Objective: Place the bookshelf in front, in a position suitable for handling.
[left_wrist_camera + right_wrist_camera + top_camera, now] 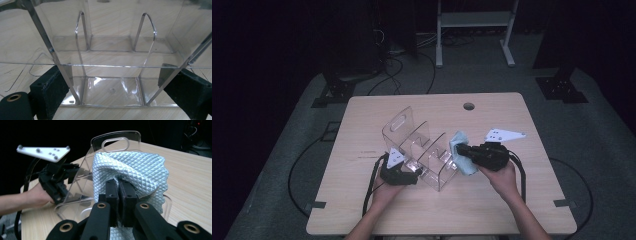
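Right hand-held gripper (118,185): jaws pinched tight on a fold of the pale blue cloth (135,171), pads close together with fabric between them. Cloth is quilted, soft, light; it drapes and bunches around the pinch, so any edge or fold serves as a grip point, and a deeper bite would hold more securely. Judged unlikely to slip, given the textured weave.

Left hand-held gripper (398,172): jaws stand wide, one at each side of the near end of the clear organiser (110,62), bracing it. Pads (53,92) appear to press the side walls, though the transparent plastic makes contact hard to confirm.

Organiser: rigid clear acrylic, light, smooth, probably slippery and scratch-prone; best held across outer walls, as now, or by the slotted handle panel (401,121). It rests on the counter (362,210) mid-surface, tilted. Long axis runs diagonally in the high view, handle end far-left, open end near-right.

Cloth lies against the organiser's right end wall, hanging roughly vertical from the pinch
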The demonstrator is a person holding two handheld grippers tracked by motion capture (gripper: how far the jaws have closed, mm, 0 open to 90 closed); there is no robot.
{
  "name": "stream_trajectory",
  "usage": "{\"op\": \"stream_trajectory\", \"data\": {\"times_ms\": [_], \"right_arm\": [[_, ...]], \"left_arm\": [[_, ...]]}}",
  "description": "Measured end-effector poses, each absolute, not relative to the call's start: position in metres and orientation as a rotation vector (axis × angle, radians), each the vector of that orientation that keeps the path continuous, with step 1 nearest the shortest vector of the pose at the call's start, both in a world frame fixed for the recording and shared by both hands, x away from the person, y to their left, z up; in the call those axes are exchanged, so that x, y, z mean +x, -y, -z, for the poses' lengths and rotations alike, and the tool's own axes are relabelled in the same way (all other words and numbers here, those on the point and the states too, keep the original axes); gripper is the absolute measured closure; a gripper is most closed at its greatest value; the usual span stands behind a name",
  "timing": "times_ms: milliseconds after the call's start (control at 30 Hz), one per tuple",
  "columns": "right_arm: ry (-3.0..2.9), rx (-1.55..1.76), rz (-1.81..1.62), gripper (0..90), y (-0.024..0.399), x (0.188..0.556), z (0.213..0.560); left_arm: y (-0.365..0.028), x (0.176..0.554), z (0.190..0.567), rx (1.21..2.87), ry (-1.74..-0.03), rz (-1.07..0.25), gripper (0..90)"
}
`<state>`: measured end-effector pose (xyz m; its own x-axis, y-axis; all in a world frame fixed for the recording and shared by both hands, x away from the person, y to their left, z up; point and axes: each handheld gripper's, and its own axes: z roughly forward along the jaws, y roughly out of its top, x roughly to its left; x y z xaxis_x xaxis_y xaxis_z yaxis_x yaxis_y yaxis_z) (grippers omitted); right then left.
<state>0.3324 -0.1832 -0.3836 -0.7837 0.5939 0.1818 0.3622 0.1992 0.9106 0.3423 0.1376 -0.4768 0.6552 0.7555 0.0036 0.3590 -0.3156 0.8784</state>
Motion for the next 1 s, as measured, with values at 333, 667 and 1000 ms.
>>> {"op": "stream_trajectory", "data": {"times_ms": [333, 667, 1000], "right_arm": [[-2.184, 1.016, -1.547, 86.1, 0.194, 0.349, 0.384], [-2.321, 0.840, -1.724, 86.2, 0.157, 0.310, 0.382], [-2.314, 0.687, -1.556, 85.8, 0.133, 0.294, 0.376]], "left_arm": [[-0.137, 0.342, 0.477, 1.927, -0.877, -0.524, 8.2], [-0.136, 0.343, 0.477, 1.924, -0.880, -0.529, 8.2], [-0.136, 0.342, 0.476, 1.931, -0.873, -0.533, 8.2]]}}
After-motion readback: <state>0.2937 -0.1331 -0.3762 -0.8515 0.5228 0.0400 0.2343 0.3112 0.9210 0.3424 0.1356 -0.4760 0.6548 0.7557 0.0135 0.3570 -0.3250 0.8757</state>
